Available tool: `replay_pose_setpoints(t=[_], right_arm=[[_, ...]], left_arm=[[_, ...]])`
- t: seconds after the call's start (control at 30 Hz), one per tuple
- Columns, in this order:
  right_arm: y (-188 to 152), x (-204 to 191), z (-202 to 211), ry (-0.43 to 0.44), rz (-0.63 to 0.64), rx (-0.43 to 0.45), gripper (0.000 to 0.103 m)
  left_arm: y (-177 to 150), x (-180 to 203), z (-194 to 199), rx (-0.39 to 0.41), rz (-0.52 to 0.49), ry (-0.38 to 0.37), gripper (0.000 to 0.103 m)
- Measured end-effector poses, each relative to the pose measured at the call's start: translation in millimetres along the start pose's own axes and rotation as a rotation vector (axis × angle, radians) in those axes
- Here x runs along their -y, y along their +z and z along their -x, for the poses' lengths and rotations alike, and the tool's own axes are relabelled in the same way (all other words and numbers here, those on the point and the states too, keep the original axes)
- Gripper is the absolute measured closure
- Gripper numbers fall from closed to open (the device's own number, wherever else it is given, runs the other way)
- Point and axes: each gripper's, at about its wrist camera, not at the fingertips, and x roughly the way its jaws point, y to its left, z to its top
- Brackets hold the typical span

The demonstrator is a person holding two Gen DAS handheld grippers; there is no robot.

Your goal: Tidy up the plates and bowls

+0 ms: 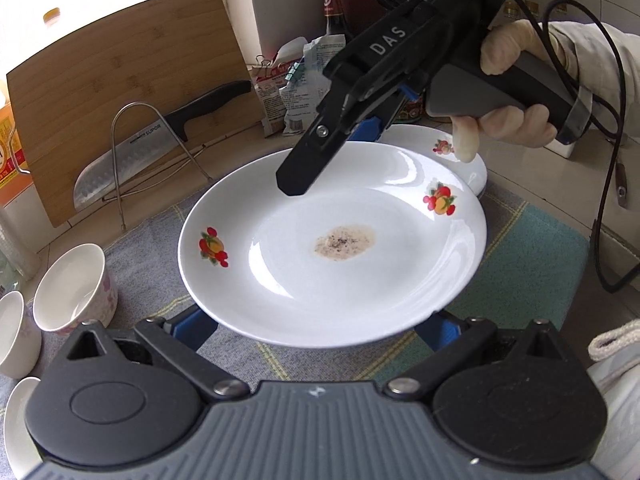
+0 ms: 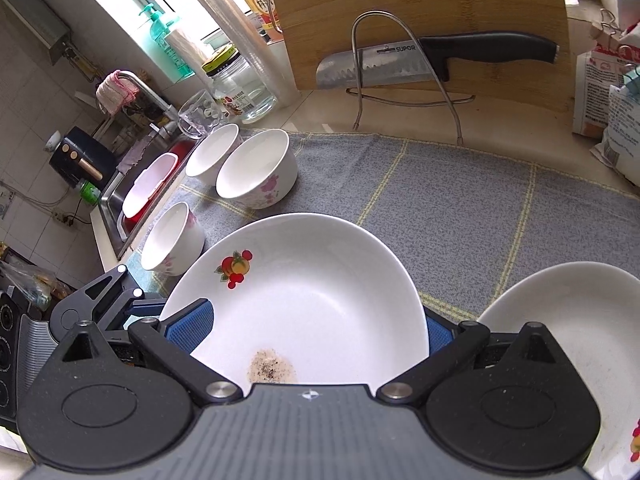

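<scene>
A white plate (image 1: 332, 248) with fruit prints and a brown stain is held above the grey mat. My left gripper (image 1: 316, 330) has its blue pads spread under the plate's near rim. My right gripper (image 1: 320, 164) comes from the far side, one finger over the rim, one under it. In the right wrist view the same plate (image 2: 312, 292) fills the space between the right gripper's (image 2: 316, 332) wide-set pads. A second plate (image 1: 460, 156) lies on the mat behind; it also shows in the right wrist view (image 2: 576, 340). Three white floral bowls (image 2: 256, 168) stand at the mat's left.
A bamboo cutting board (image 1: 128, 80) with a knife (image 2: 404, 62) on a wire rack leans at the back. Food bags (image 1: 296, 84) and a bottle stand behind. A glass jar (image 2: 240, 84), a cup and the sink (image 2: 132, 200) lie left. The mat (image 2: 460, 196) covers the counter.
</scene>
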Motion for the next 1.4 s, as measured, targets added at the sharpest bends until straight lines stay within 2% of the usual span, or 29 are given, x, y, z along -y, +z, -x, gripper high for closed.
replay_pose_setpoints(t=[0.67, 1.03, 1.4], right_arm=[[-43, 63, 65, -0.109, -0.146, 0.088, 0.0], [-51, 96, 74, -0.128, -0.198, 0.095, 0.0], [-50, 115, 71, -0.128, -0.223, 0.084, 0.0]], left_arm=[[46, 41, -53, 0.001, -0.122, -0.164, 0.001], [58, 46, -85, -0.029, -0.141, -0.206, 0.001], [63, 46, -98, -0.047, -0.147, -0.223, 0.001]])
